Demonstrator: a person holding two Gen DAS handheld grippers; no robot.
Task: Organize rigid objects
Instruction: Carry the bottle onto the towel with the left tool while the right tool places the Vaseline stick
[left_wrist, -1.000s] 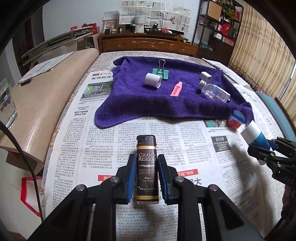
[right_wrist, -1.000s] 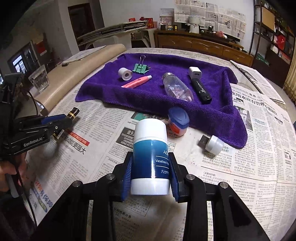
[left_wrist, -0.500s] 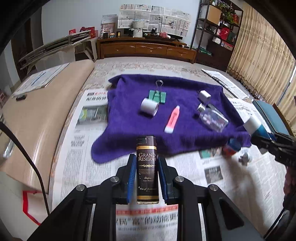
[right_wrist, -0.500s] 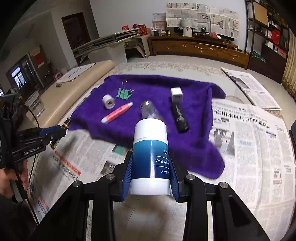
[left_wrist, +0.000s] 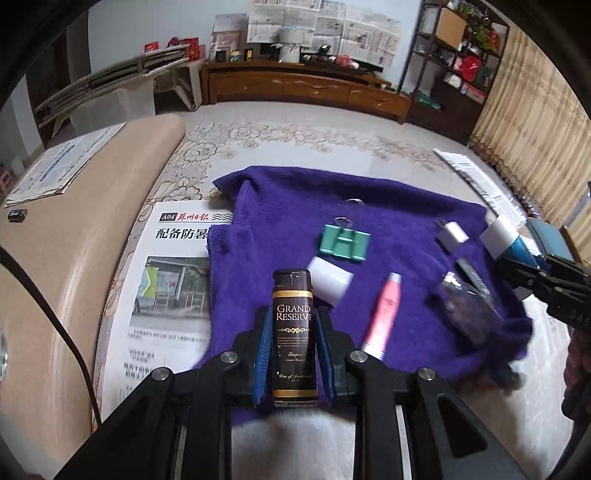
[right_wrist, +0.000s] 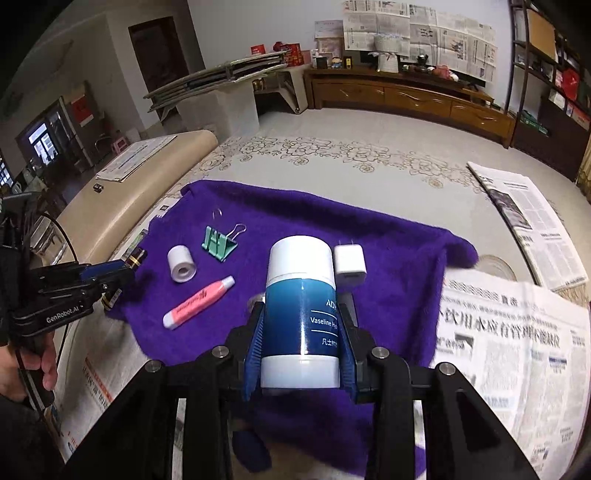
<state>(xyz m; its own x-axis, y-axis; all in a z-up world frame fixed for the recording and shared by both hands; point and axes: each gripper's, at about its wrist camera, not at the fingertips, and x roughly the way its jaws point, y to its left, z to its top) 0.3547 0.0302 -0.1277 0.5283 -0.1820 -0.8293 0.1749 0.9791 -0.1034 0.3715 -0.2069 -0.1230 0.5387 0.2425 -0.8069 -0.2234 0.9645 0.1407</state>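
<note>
**Purple towel filling up, two items in the air**

Purple towel (left_wrist: 295, 206) is the collecting ground, spread over newspaper (left_wrist: 173, 258), and it already carries a fair crowd. Lying on it: a green binder clip (left_wrist: 344, 243), a small white tape roll (left_wrist: 330, 280), a pink highlighter (left_wrist: 383, 315), a white USB charger plug (left_wrist: 451, 235), and over on the right a clear little bottle (left_wrist: 467, 314) with a dark stick-shaped item just beside it, too blurred to name. By my reading, that part of the sorting is done.

Now the live action. The left gripper (left_wrist: 294, 325) has its blue-padded fingers pinched on a dark lighter (left_wrist: 294, 332) labelled "Grand Reserve", held upright above the towel's near-left part, clear of the fabric. The right gripper (right_wrist: 301, 332) clamps a blue-and-white Vaseline tube (right_wrist: 301, 314) by its body, cap pointing forward, hanging over the towel's near-middle with the charger plug (right_wrist: 349, 266) just behind it. From the right wrist view you can see the left gripper (right_wrist: 114, 280) off at the towel's left edge, lighter tip poking out.

What's left, as I judge it: both carried pieces need setting down in open purple space, and there is room near the highlighter (right_wrist: 199, 302) and in front of the tape roll (right_wrist: 181, 264). Whether anything waits off the towel, blur along its near edge keeps me from saying.
</note>
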